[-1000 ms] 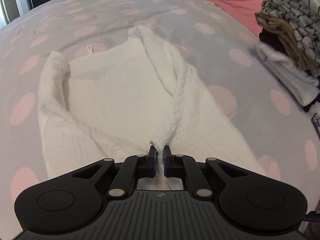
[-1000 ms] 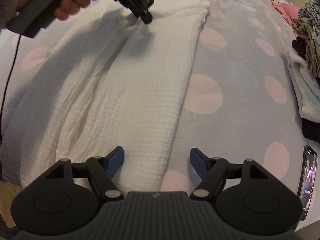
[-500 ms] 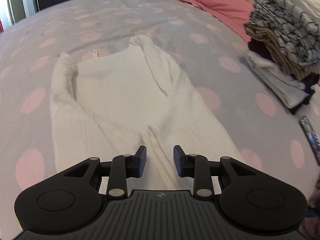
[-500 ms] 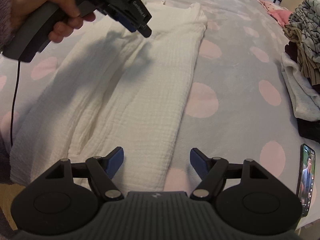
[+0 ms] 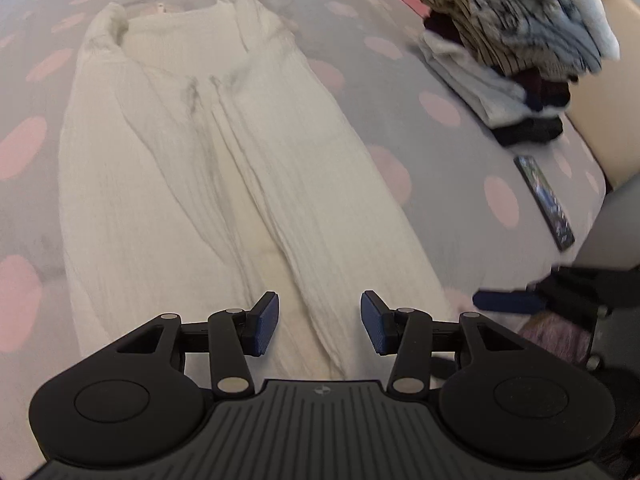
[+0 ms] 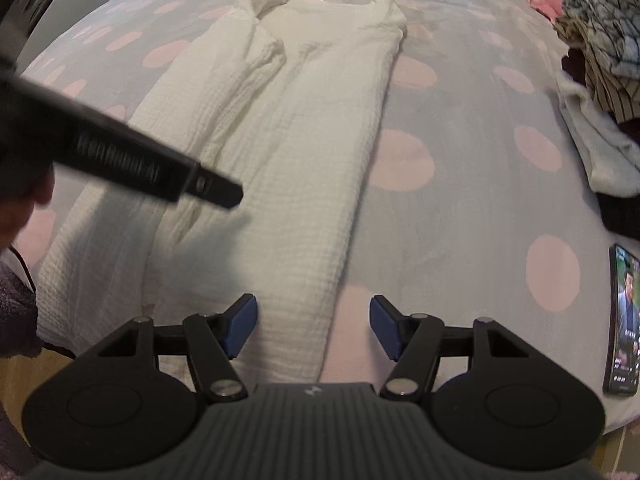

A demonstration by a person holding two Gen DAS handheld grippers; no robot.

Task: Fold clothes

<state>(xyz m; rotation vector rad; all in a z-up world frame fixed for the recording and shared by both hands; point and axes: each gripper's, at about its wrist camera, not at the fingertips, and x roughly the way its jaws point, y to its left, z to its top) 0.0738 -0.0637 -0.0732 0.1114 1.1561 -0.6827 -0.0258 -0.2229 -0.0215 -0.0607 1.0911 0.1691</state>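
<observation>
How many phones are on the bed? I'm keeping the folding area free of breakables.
1: a phone lying screen-up near the bed's right edge, apart from the white garment. Others could be hidden under the clothes pile.

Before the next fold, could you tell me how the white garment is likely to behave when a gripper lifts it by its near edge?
The white garment will probably drape and sag; its soft creases and rolled collar suggest floppy cloth. Its crinkled weave looks thin, so likely light. The folded-in sides may slide open when lifted, since nothing pins them.
</observation>
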